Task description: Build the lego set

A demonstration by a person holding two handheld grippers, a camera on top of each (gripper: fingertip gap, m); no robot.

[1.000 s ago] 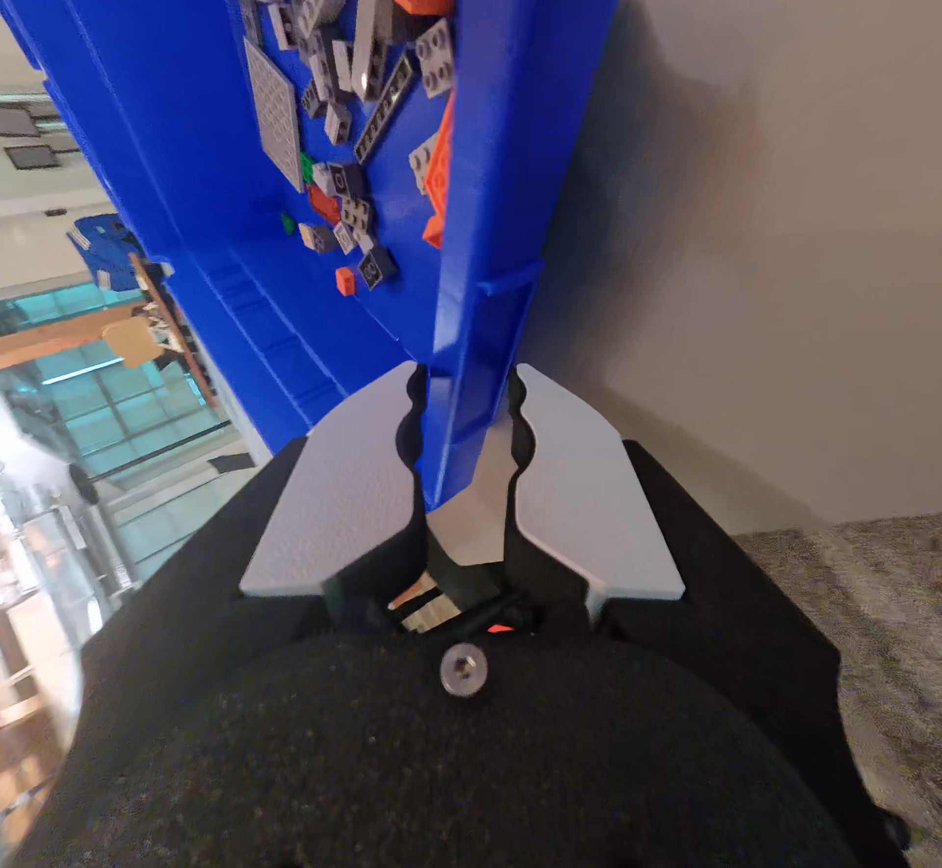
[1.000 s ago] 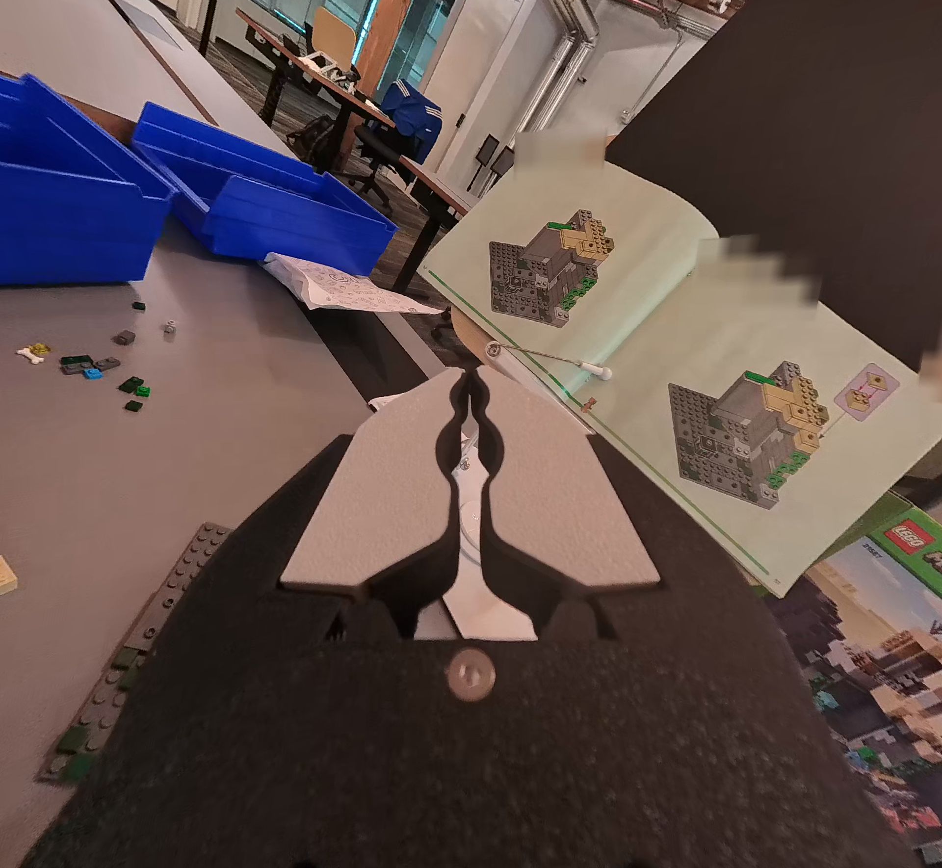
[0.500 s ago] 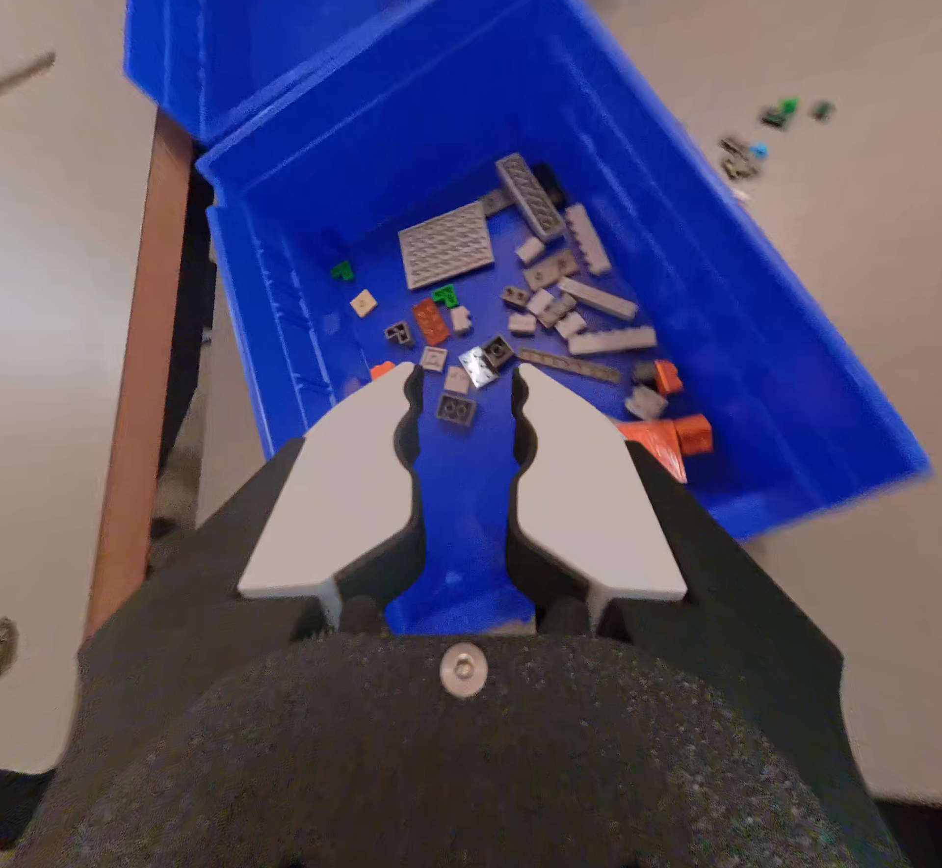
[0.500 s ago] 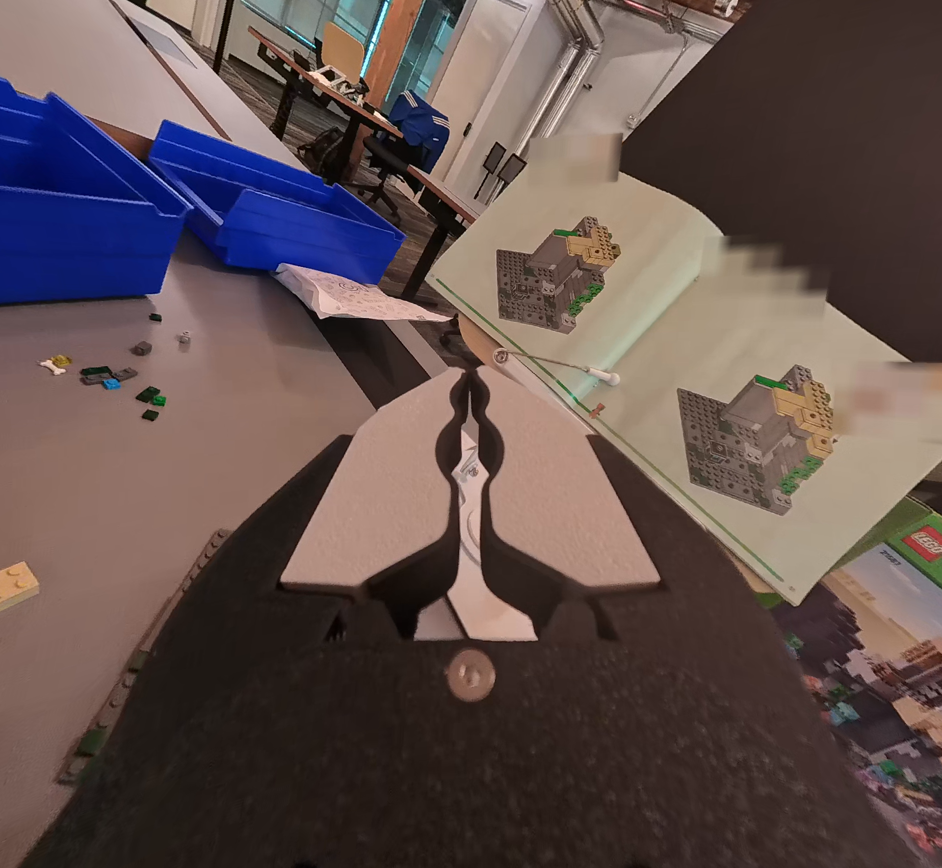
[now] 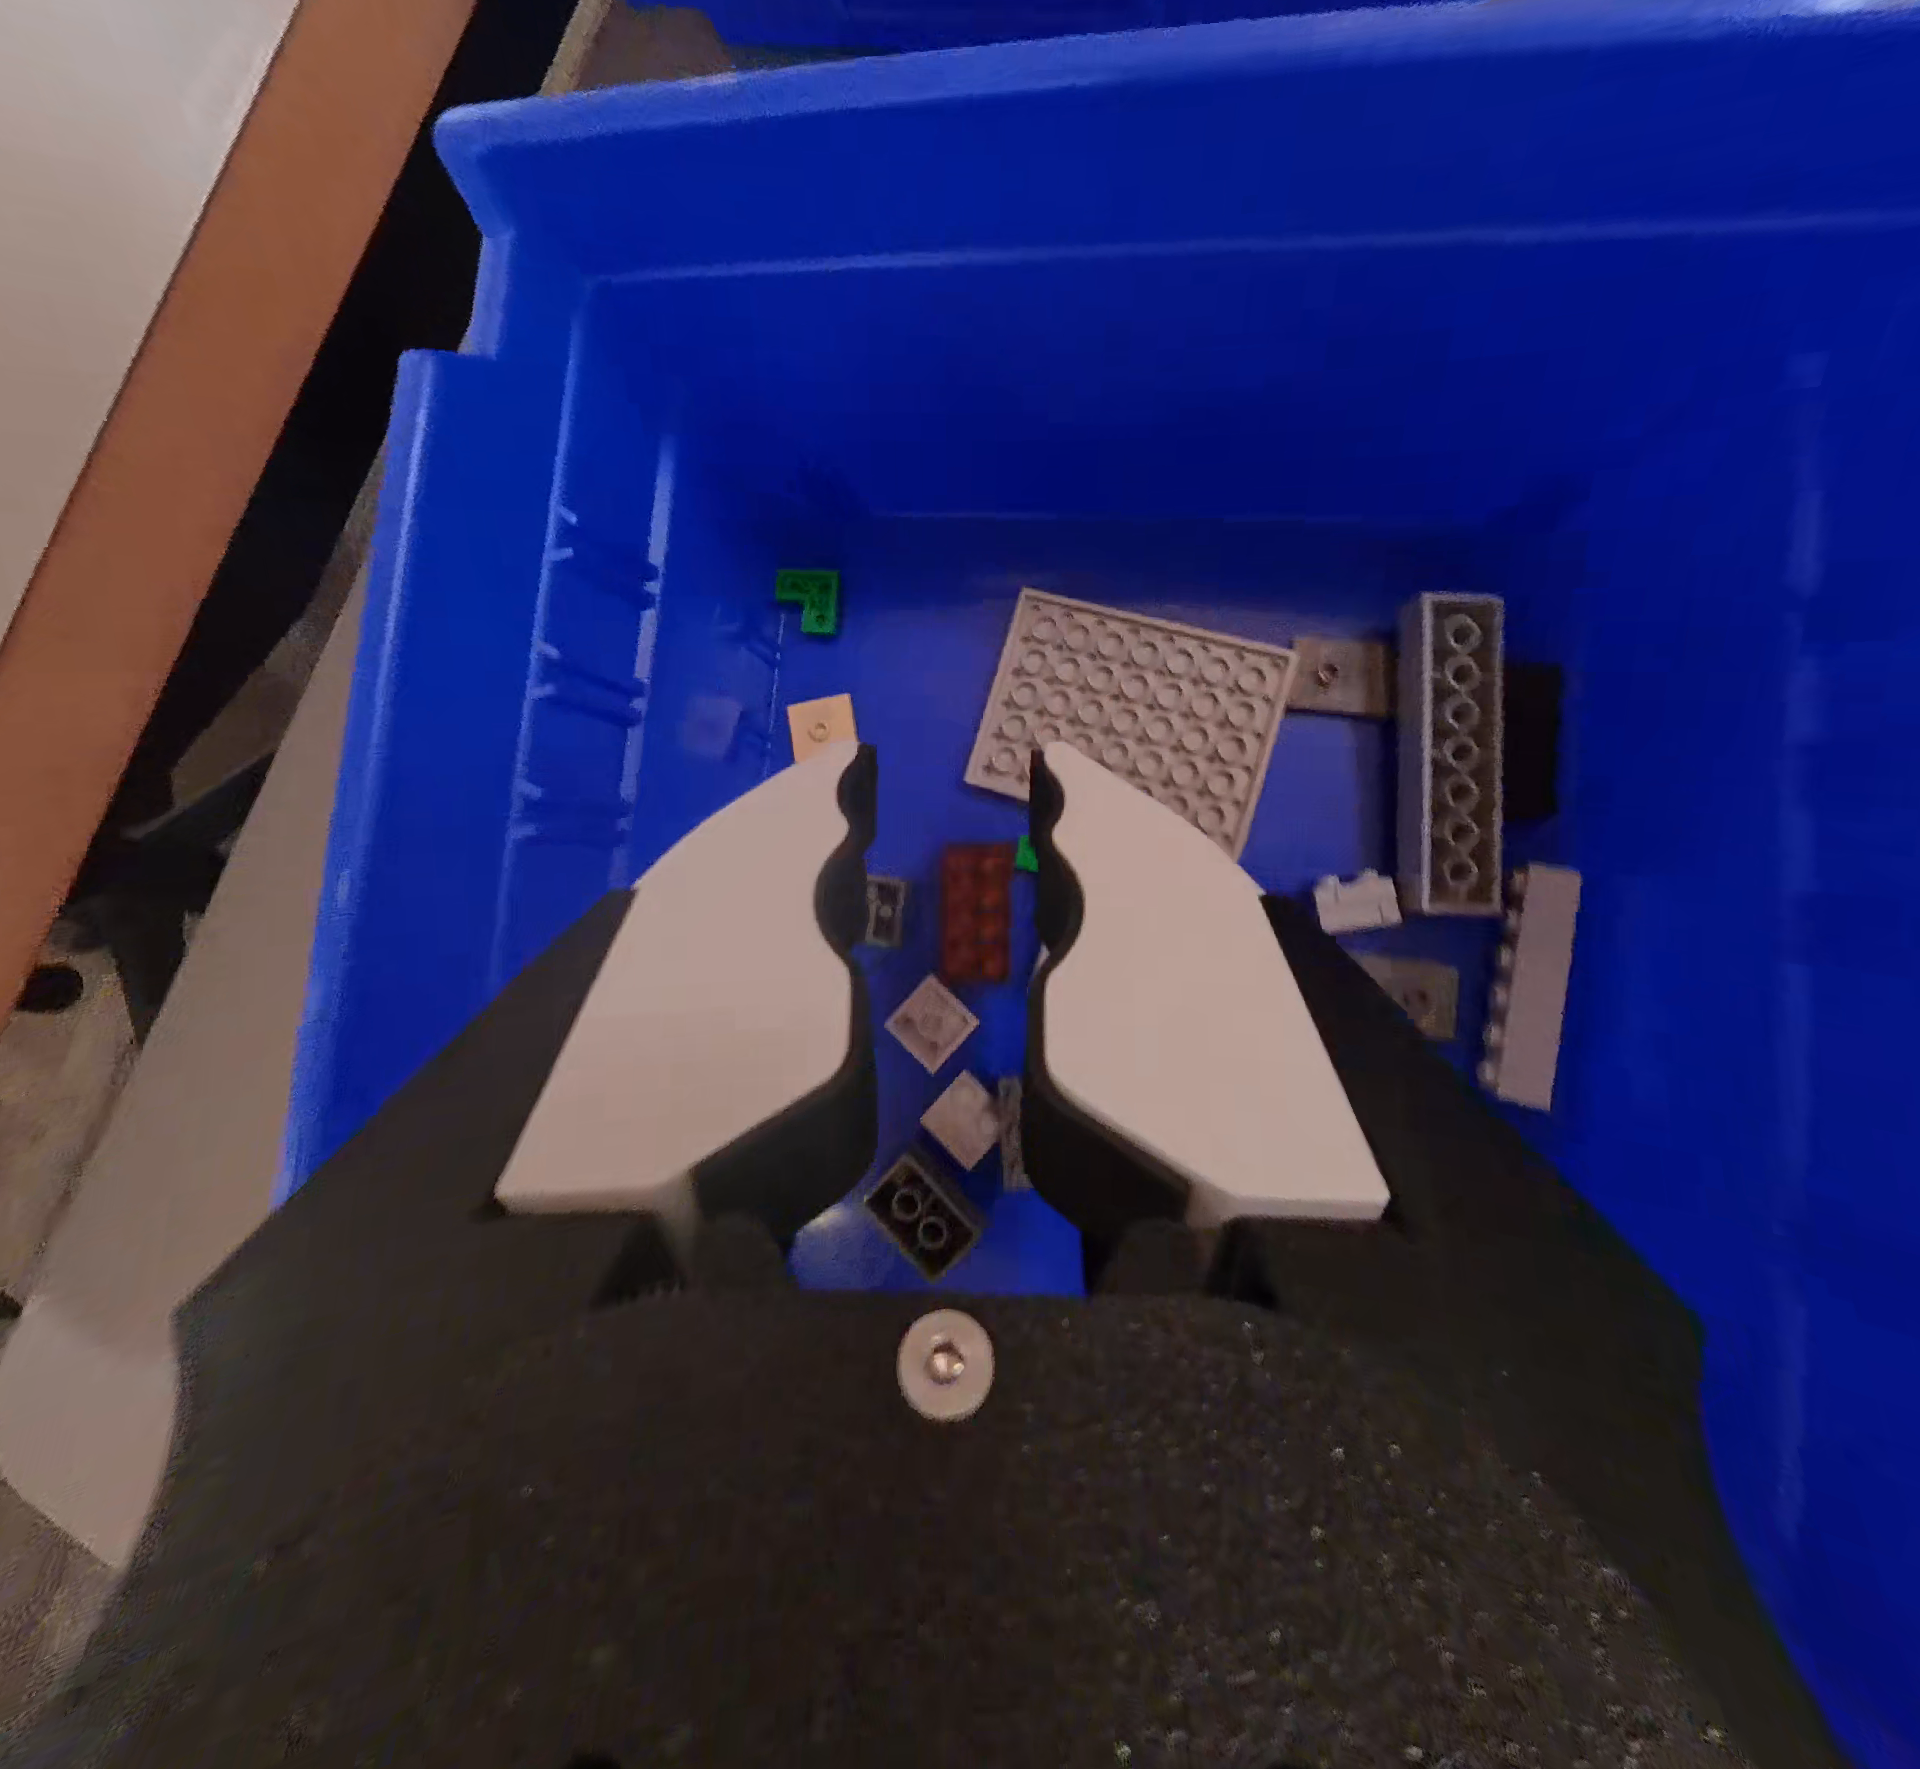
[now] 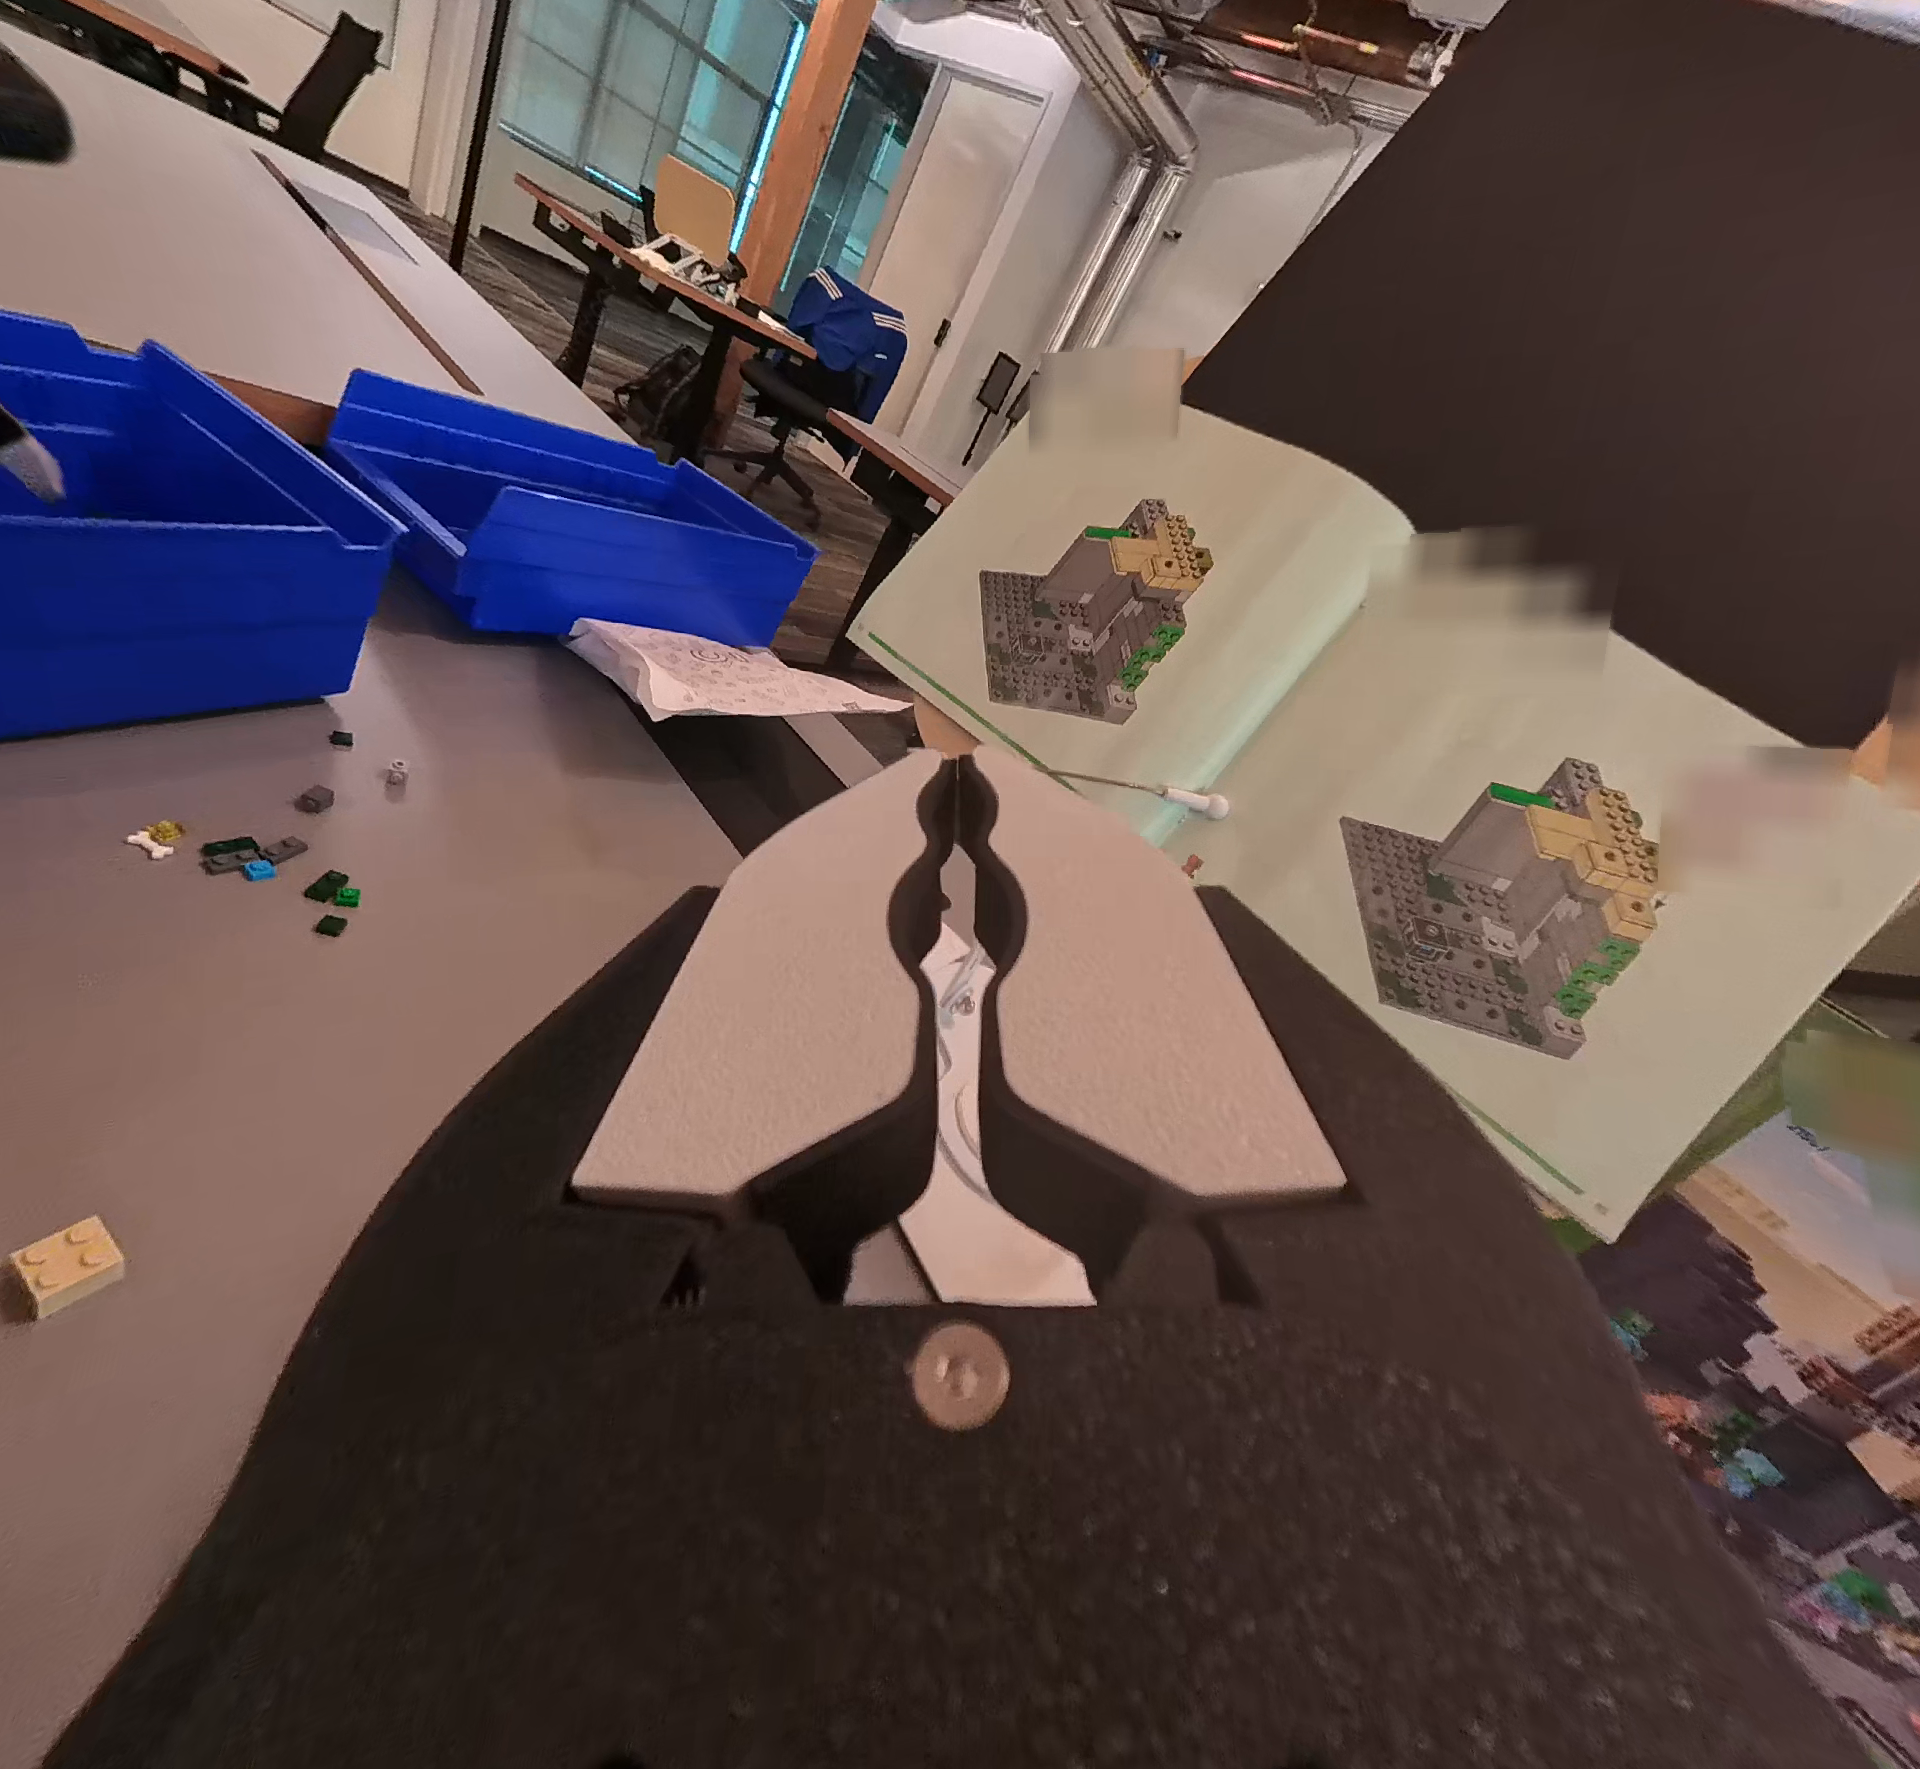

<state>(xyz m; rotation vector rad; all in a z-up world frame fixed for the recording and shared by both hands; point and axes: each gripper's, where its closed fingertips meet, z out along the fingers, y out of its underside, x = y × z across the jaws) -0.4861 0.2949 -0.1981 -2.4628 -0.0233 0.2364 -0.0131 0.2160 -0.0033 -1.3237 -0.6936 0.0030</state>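
Loose plastic lego pieces are lying scattered on the floor of a deep blue plastic bin point(image 5: 1039, 192): a flat light-grey studded plate point(image 5: 1132, 703), a long grey two-row brick point(image 5: 1450, 751), a small reddish-brown plate point(image 5: 977, 909), a green corner piece point(image 5: 812, 599); all look light, rigid and smooth, so a thin plate lying flat is likely to skate away unless pinched across its short edges, while the bricks offer taller side walls. The left gripper point(image 5: 948, 769) is hanging over the bin, jaws parted and gripping nothing, the reddish-brown plate lying in the gap; the right gripper point(image 6: 951, 763) is pointing toward the open pale-green instruction booklet point(image 6: 1351, 732), tips meeting with nothing between them; tiny pieces point(image 6: 249, 852) and a tan two-by-two brick point(image 6: 64, 1264) are lying on the grey table point(image 6: 260, 1044).
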